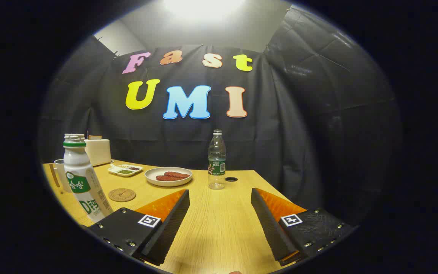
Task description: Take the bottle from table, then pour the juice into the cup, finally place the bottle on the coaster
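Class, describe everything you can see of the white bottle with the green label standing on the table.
The white bottle is tall, opaque and looks like plastic, with a green ring at the neck and a threaded, uncapped mouth. A green and white printed label wraps its body. It stands upright on the wooden table, appearing tilted by the lens, beside the round coaster and in front of a white cup. The claw is open, and the bottle stands just outside its left finger, nothing gripping it.
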